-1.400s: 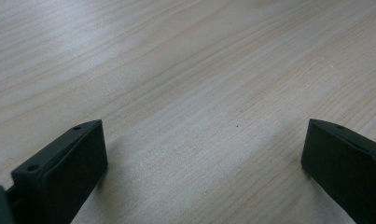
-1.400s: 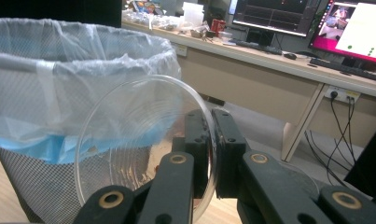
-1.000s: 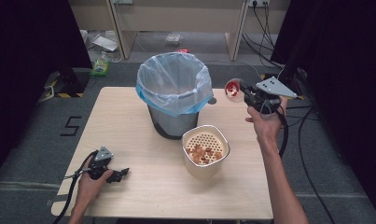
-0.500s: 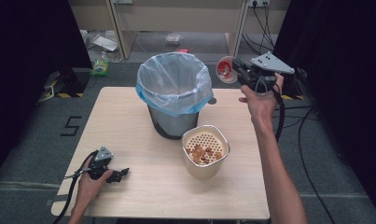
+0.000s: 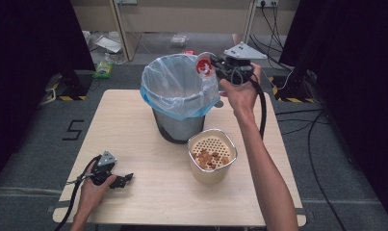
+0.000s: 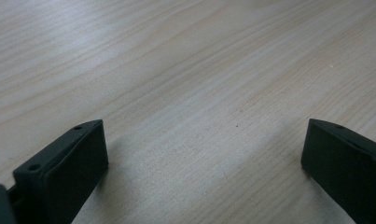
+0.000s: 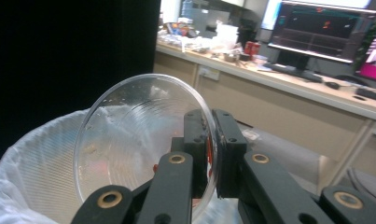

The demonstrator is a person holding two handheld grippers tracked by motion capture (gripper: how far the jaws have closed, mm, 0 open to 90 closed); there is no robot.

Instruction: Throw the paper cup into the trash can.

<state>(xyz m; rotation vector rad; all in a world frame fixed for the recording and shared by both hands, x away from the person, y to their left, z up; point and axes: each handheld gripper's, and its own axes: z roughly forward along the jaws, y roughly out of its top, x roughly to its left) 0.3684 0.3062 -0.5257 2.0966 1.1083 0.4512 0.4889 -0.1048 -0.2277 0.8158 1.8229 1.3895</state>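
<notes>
Pinching the rim of one clear plastic bowl (image 7: 143, 140), the right gripper (image 5: 215, 65) holds it tilted on edge just above the far right rim of the single lined bin (image 5: 179, 94). From the right gripper view the bowl looks ribbed and see-through, with red smears; the high view shows a red patch in it. Near the bin's front stands one perforated container (image 5: 212, 155) of brownish pieces. Well apart, the left gripper (image 5: 126, 179) rests on the table (image 5: 134, 125), jaws wide, empty.
</notes>
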